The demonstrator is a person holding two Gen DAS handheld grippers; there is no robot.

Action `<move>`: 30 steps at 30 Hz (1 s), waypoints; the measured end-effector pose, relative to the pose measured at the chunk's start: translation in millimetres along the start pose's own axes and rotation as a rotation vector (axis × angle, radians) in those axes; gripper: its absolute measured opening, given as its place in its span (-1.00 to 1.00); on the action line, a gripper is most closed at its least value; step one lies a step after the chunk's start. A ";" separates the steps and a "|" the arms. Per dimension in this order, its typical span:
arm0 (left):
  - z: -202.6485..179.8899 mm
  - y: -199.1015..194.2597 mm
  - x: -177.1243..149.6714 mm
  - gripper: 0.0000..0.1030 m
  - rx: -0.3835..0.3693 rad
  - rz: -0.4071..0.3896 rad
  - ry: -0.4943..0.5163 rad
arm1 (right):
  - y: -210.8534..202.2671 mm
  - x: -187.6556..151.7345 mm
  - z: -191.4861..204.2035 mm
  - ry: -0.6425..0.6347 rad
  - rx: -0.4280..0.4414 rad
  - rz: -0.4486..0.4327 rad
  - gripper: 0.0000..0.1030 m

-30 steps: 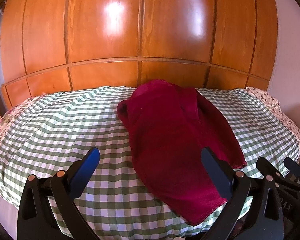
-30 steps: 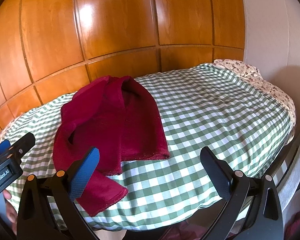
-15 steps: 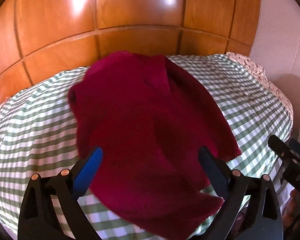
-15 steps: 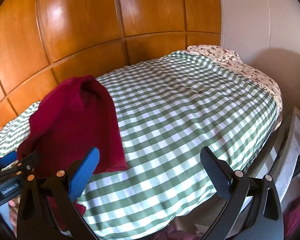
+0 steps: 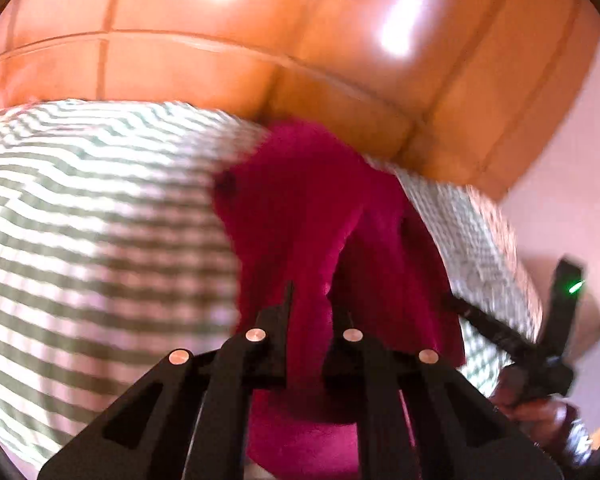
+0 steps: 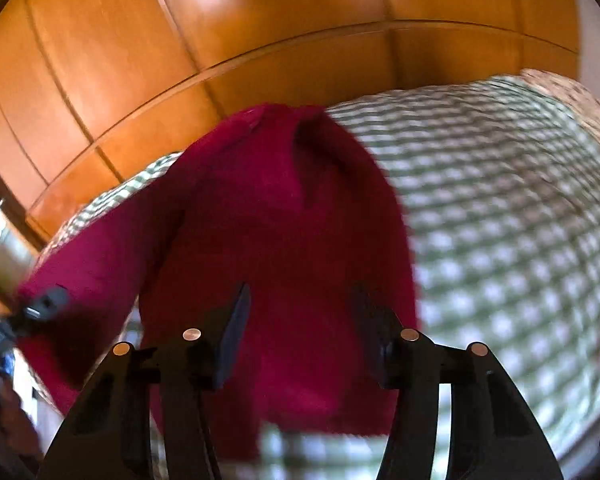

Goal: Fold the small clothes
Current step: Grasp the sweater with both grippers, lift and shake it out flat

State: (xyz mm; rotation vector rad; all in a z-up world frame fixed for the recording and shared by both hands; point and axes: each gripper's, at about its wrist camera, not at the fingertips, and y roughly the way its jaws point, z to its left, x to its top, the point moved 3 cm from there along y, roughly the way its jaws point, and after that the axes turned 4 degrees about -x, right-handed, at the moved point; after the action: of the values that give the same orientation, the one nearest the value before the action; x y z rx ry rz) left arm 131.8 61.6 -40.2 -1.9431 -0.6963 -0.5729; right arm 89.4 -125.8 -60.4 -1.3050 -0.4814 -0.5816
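Note:
A dark red knitted garment [image 5: 312,216] lies on the green-and-white checked bedcover [image 5: 100,220]. In the left wrist view my left gripper [image 5: 310,312] is closing its jaws, and a fold of the red fabric is pinched between them and drawn up into a ridge. In the right wrist view the garment [image 6: 268,216] fills the middle. My right gripper [image 6: 300,320] hovers over its near hem with the jaws half apart and closing. Red fabric lies between the fingers [image 6: 236,320], but the pads are not pressing on it. Both views are blurred by motion.
Glossy orange wooden panels [image 5: 260,20] rise behind the bed. A pale wall [image 5: 572,160] stands to the right. A floral sheet [image 6: 580,96] edges the far right of the bed. The right gripper [image 5: 500,332] and a hand [image 5: 540,412] show in the left wrist view.
Both grippers came in low over the garment from the bed's near edge. The left jaws went from wide open to pinched on the fabric. The right jaws narrowed by about half.

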 end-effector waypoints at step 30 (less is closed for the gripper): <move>149.1 43.8 116.5 0.02 0.237 -0.070 -0.179 | 81.7 243.0 -157.7 -0.087 -0.546 -0.091 -0.58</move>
State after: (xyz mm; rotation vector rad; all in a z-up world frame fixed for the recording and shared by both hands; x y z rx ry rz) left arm 261.2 205.4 -56.6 -1.7662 -0.9060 -0.3434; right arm 328.8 -297.9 0.0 -1.8398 -0.4723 -0.7669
